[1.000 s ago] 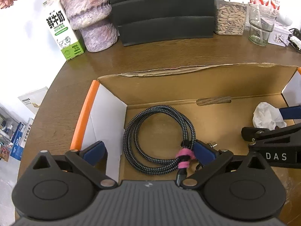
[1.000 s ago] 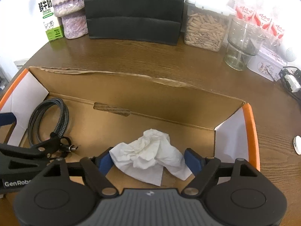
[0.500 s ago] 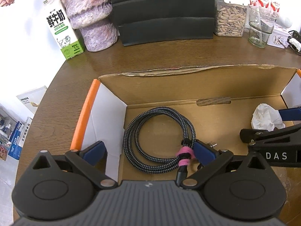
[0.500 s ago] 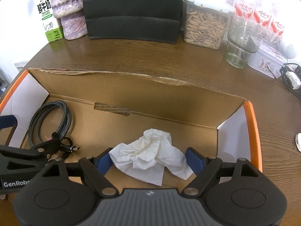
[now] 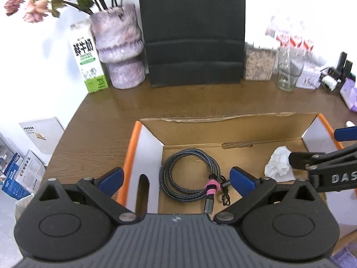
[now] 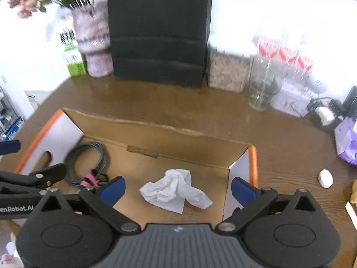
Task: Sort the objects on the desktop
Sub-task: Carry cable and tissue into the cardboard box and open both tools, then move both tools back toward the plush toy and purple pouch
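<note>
Blurring smears the back row — a clear glass cup [image 6: 261, 91] and a jar of pale pellets [image 6: 227, 71] at one o'clock stay vague. Inside the open brown cardboard box [image 5: 223, 131], the coiled black-and-grey braided cable [image 5: 189, 174] lies left, the crumpled white tissue [image 6: 176, 187] right. The right gripper [image 6: 177, 188] has just been opening, tissue between untouched; the left gripper [image 5: 176, 178] is spread — both empty.

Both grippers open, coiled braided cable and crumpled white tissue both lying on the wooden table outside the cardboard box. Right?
Not quite. The coiled braided cable and crumpled white tissue lie inside the cardboard box, not on the wooden table; the right wrist view shows both. Left gripper and right gripper are open.
</note>
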Demonstrator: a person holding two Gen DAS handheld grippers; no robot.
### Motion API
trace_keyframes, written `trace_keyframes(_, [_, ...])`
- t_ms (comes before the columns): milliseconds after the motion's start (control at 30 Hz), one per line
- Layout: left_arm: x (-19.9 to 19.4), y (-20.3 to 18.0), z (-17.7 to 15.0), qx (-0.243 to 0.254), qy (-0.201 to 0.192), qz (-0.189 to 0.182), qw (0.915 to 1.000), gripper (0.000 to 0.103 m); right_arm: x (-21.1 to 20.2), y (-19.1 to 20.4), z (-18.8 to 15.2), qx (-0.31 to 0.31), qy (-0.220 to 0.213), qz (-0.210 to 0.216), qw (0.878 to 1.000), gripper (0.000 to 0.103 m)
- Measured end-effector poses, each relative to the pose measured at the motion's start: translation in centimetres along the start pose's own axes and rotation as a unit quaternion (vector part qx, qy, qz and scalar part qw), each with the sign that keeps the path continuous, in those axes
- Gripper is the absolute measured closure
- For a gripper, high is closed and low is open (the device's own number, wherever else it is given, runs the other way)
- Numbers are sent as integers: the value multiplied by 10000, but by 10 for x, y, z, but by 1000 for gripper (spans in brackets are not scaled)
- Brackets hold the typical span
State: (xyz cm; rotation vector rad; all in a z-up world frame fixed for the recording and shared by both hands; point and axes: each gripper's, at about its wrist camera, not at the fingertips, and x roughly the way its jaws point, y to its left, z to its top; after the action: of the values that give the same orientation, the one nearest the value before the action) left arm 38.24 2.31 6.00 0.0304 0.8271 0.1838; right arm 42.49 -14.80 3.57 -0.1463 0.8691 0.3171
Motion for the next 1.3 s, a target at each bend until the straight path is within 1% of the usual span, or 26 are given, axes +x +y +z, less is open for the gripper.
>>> trace_keyframes(100, [-22, 8, -5, -18, -141, -90, 9999, 0, -28, 1, -4, 33, -252, 159, 9995, 0])
trace_keyframes(167, [-38, 15, -10, -80, -263, -126, 9995, 0, -46, 3, -8, 1, -412, 194, 9990, 0])
trace_keyframes(300, [-71, 32, -19, -331, -491, -171, 9981, 0, -86, 3, -24, -47, -731, 338, 9967, 0])
trace_keyframes(333, [-80, 37, -23, -391, -567, -233, 9974, 0, -94, 3, -28, -52, -805, 357, 9961, 0])
trace_keyframes(500, [-126, 54, -47, -573, -997, -443, 9924, 0, -138, 4, -60, -133, -1250, 461, 9910, 0])
trace_keyframes(600, [-148, 57, -68, -588, -1183, -390, 9905, 0, -158, 5, -85, -233, -1399, 477, 9887, 0])
trace_keyframes(633, [-154, 59, -76, -597, -1245, -434, 9895, 0, -163, 5, -94, -271, -1441, 518, 9878, 0])
trace_keyframes(767, [-175, 61, -109, -636, -1430, -458, 9866, 0, -181, 2, -132, -225, -1595, 628, 9849, 0])
trace_keyframes(867, [-188, 62, -134, -617, -1657, -314, 9837, 0, -191, 2, -163, -217, -1688, 634, 9834, 0])
trace_keyframes(1067, [-202, 62, -185, -625, -1882, -334, 9796, 0, -195, 3, -218, -9, -1712, 646, 9831, 0])
trace_keyframes(1200, [-204, 57, -214, -536, -1958, -256, 9788, 0, -193, 8, -250, 41, -1722, 496, 9838, 0])
trace_keyframes(1300, [-205, 52, -232, -590, -1981, -234, 9781, 0, -190, 17, -272, -13, -1730, 356, 9843, 0])
